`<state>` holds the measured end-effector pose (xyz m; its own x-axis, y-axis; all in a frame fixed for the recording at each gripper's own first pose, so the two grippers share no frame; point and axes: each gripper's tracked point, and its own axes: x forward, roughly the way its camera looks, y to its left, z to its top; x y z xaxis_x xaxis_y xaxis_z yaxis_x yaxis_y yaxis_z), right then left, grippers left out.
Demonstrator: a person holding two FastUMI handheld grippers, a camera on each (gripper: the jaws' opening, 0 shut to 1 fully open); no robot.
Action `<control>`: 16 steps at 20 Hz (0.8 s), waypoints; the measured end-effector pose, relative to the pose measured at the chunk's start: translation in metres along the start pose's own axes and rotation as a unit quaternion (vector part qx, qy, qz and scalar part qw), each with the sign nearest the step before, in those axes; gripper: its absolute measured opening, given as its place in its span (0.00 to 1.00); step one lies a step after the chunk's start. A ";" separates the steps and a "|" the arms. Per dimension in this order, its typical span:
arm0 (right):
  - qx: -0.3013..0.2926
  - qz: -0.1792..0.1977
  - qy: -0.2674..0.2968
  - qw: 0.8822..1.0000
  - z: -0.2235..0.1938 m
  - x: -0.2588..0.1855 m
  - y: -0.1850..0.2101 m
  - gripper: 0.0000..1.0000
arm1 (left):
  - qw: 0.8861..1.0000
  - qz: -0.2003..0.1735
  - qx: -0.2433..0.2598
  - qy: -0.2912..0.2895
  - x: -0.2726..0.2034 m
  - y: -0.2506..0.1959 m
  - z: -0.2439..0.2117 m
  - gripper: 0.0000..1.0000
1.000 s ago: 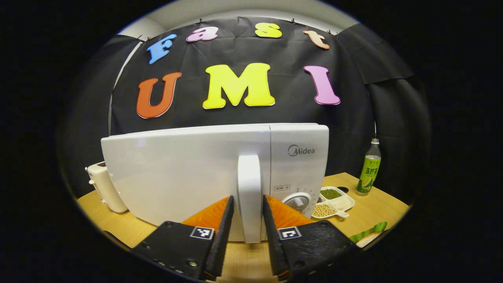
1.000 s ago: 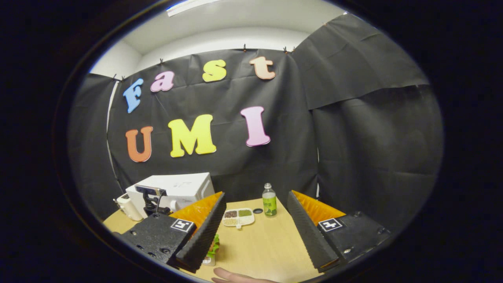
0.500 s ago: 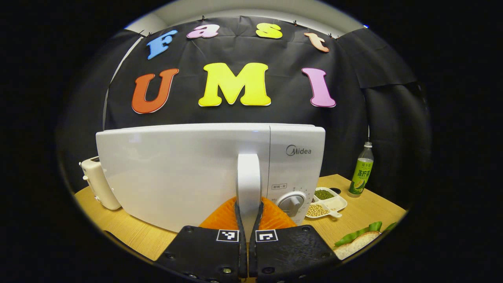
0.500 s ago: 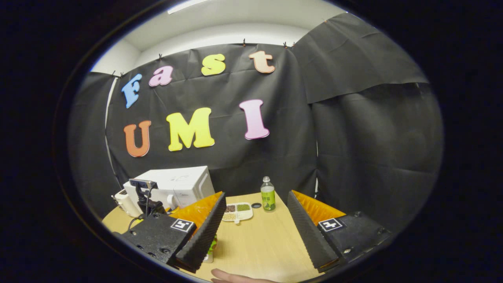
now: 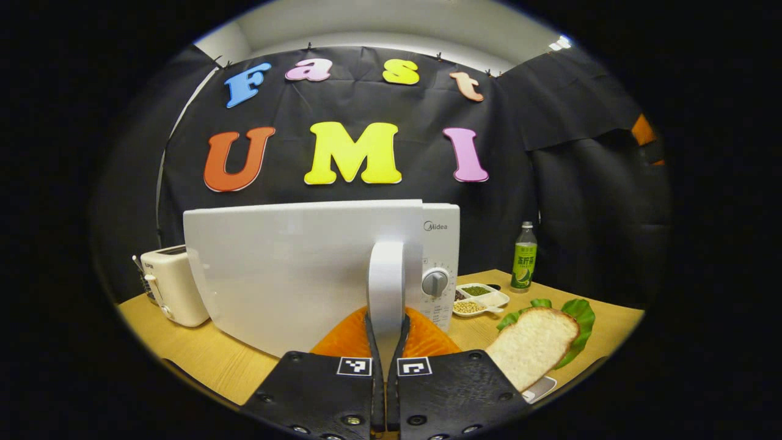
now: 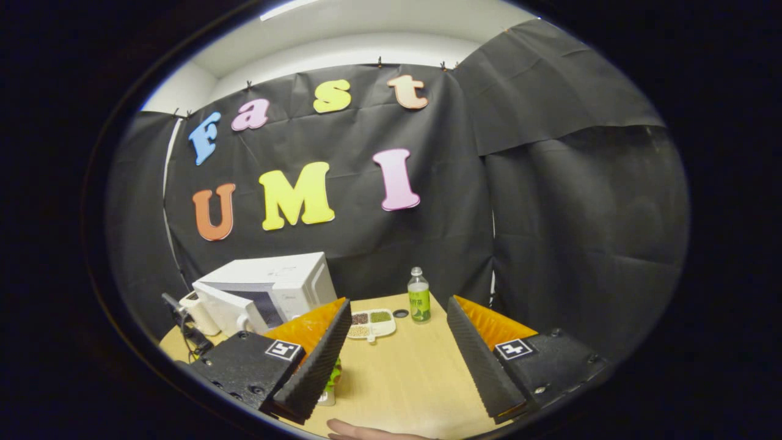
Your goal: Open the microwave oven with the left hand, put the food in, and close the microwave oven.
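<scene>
The white microwave (image 5: 441, 256) stands on the wooden table (image 5: 183, 348) with its door (image 5: 275, 275) swung partly outward. My left gripper (image 5: 386, 333) is shut on the door's upright white handle (image 5: 386, 275), both fingers pressing its lower end. The food, a slice of bread on green lettuce (image 5: 533, 345), lies at the right, close to that gripper. In the right gripper view the microwave (image 6: 287, 281) sits far left with its door (image 6: 229, 308) ajar. My right gripper (image 6: 397, 330) hangs open over the table, holding nothing; a bit of lettuce (image 6: 333, 374) peeks past its left finger.
A cream toaster (image 5: 171, 284) stands left of the microwave. A divided dish of beans (image 5: 479, 297) and a green bottle (image 5: 523, 264) stand behind the food. A hand (image 6: 366, 431) rests at the near table edge in the right gripper view.
My left gripper went from open around the handle to shut on it, then pulled the door outward. The right gripper stayed open and barely moved.
</scene>
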<state>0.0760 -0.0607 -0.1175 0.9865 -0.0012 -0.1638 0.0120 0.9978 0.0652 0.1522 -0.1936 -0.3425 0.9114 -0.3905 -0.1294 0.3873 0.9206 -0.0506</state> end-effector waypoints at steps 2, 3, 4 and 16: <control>-0.011 0.000 -0.005 1.000 -0.004 -0.006 0.008 1.00 | 1.000 -0.018 -0.011 0.000 -0.023 0.006 -0.002 0.01; -0.015 0.003 -0.007 1.000 -0.006 -0.010 0.015 1.00 | 1.000 -0.021 -0.009 0.001 -0.033 0.010 -0.002 0.01; -0.019 0.008 -0.007 1.000 -0.007 -0.014 0.020 0.92 | 1.000 -0.023 -0.001 0.001 -0.043 0.015 -0.001 0.01; -0.045 0.041 0.019 0.998 -0.036 -0.019 0.062 1.00 | 0.989 0.119 0.016 0.086 -0.219 0.161 -0.002 0.98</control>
<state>0.0520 0.0040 -0.1461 0.9764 0.0824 -0.1998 -0.0858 0.9963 -0.0087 0.0146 0.0405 -0.3247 0.9410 -0.1538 -0.3014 0.1715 0.9846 0.0328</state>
